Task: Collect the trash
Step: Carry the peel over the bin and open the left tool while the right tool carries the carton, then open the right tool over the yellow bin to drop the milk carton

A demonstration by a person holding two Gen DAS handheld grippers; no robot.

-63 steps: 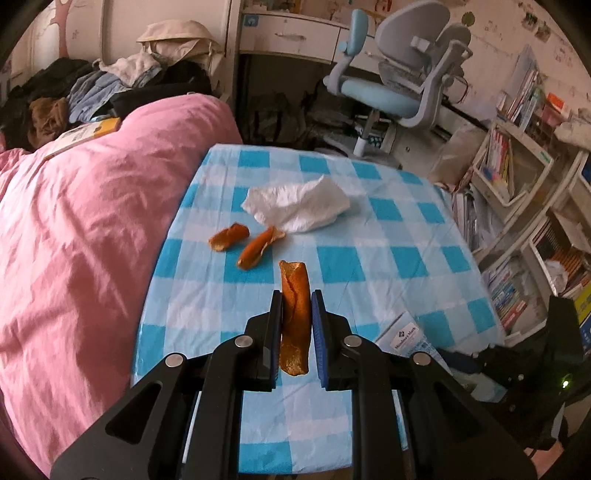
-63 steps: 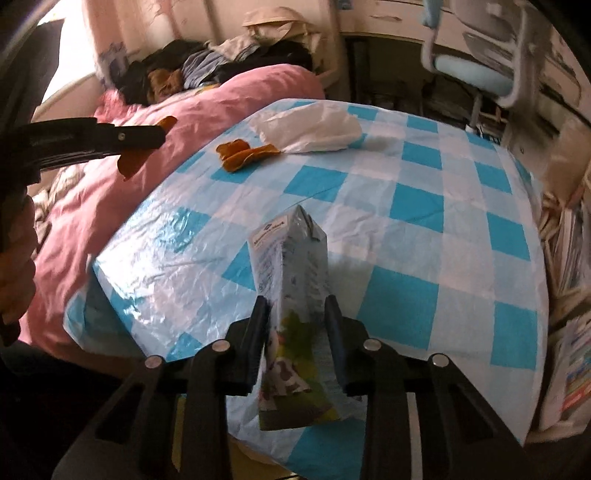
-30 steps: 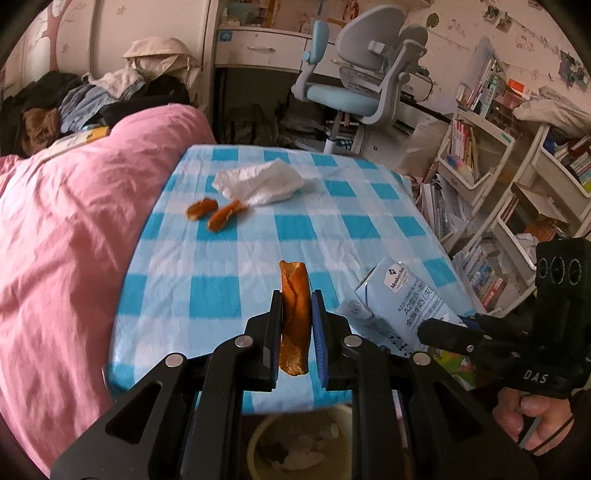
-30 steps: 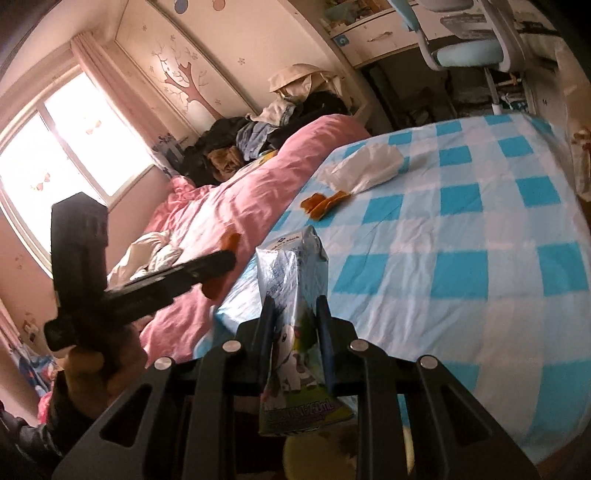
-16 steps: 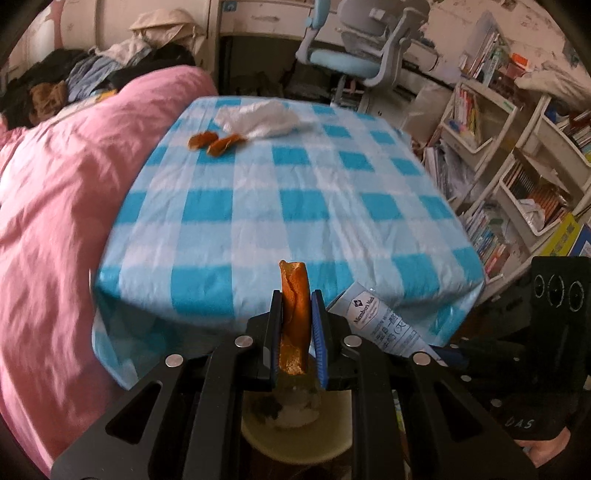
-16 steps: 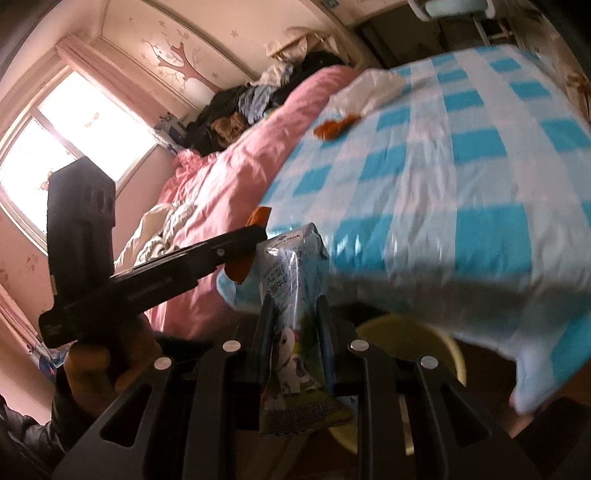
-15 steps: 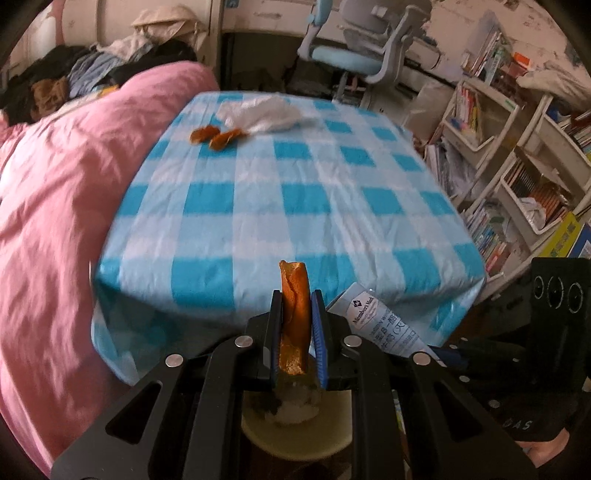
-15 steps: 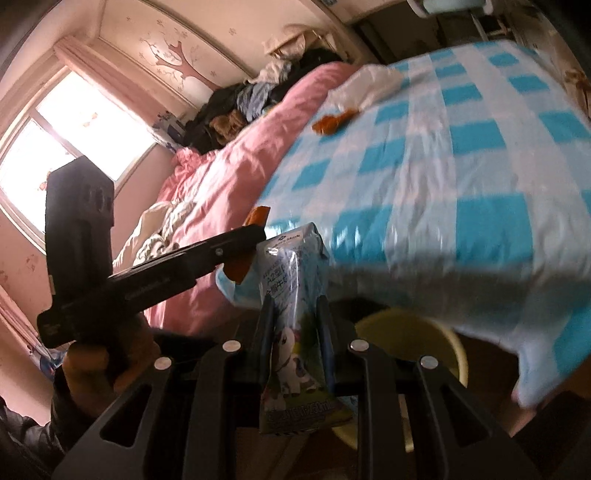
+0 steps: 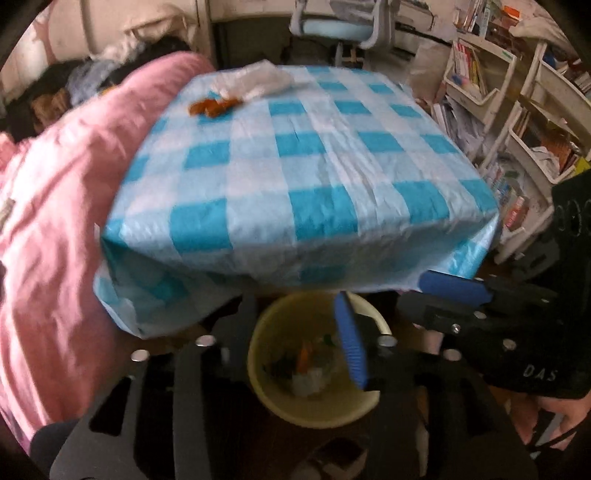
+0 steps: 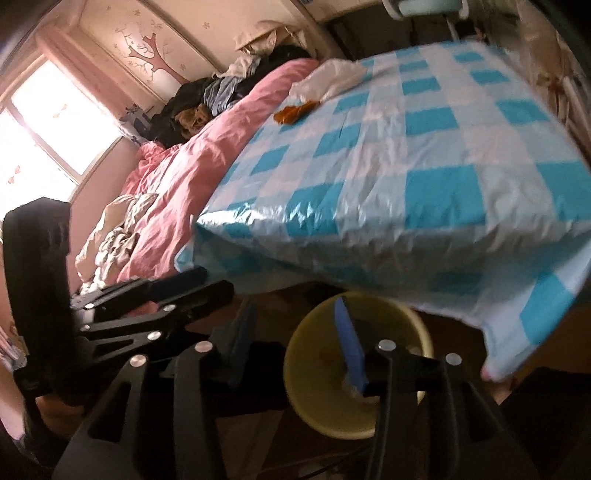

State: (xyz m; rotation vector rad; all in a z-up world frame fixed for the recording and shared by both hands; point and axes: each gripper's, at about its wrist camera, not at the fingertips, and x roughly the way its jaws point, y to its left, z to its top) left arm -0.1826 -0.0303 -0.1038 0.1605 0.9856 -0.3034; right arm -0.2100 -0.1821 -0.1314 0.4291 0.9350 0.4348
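Dropped since before: orange peel now in yellow bin below left gripper; jaws opening, empty.

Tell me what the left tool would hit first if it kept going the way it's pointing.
Most likely the yellow bin under the table edge: the left tool, opening with nothing between its fingers, points down into it. Depth is hard to judge.

A lived-in bedroom at home: a bed with a pink duvet at nine o'clock, crowded bookshelves at two, a desk chair at twelve, tree mural.
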